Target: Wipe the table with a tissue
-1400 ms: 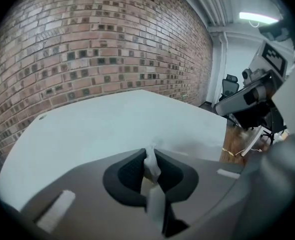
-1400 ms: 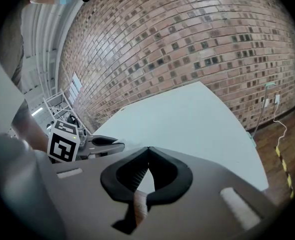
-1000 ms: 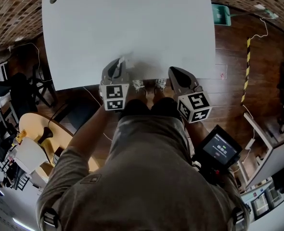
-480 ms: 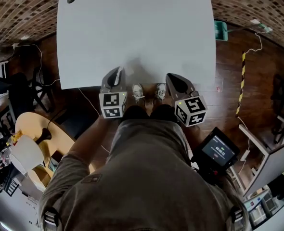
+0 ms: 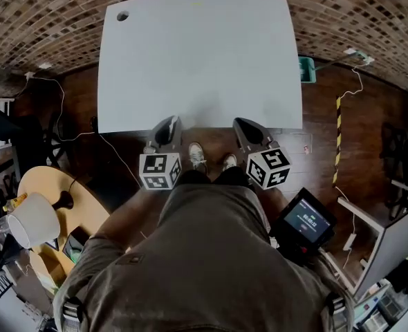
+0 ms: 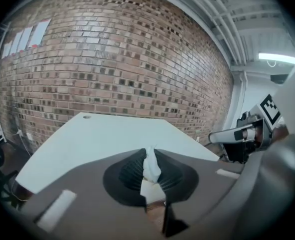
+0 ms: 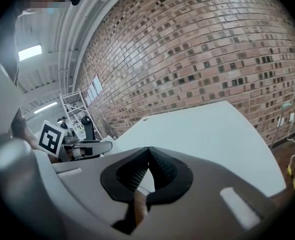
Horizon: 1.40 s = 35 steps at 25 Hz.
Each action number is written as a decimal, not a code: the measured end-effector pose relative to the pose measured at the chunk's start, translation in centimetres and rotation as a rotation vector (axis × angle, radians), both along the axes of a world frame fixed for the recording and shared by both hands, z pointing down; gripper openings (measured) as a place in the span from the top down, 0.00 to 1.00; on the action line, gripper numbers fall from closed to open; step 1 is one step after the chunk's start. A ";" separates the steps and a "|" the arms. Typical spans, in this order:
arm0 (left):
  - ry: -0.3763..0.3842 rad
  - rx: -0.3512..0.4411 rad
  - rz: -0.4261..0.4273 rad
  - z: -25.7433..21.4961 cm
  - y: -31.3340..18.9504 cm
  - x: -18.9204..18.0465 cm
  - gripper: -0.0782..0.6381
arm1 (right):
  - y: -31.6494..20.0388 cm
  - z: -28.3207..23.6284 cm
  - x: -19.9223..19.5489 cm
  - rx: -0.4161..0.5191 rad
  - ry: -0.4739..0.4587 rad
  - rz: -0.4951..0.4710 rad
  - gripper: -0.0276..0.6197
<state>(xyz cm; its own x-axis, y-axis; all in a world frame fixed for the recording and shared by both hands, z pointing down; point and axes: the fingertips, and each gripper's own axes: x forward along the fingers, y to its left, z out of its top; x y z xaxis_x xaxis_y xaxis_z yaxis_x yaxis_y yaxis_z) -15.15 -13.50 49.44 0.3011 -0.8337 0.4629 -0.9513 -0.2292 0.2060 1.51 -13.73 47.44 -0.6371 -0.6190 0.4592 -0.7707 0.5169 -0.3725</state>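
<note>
The white table fills the upper head view, its top bare. My left gripper hangs just off the table's near edge, shut on a small crumpled white tissue that pokes up between the ribbed pads. My right gripper is level with it, also at the near edge, shut with nothing between its jaws. In the left gripper view the table stretches ahead below the jaws. The tissue does not show in the head view.
A cable hole sits in the table's far left corner. A brick wall stands behind it. A round wooden side table with a lamp is at the left. A teal bin is on the floor at the right.
Both grippers have drawn back from over the table top to its near edge. The left one lifted the tissue off the surface. The whole table has come into view.
</note>
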 end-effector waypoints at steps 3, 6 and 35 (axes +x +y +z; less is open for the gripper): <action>0.010 0.026 -0.032 -1.8 1.9 -0.3 0.85 | 1.5 -1.0 -0.4 0.026 -0.022 -0.037 0.94; 0.010 0.038 -0.058 -2.9 3.9 0.6 0.85 | 3.3 -1.8 0.8 0.052 -0.042 -0.079 0.94; 0.042 0.093 -0.073 -5.5 11.9 7.0 0.85 | 10.9 -5.7 7.4 0.122 -0.136 -0.004 0.94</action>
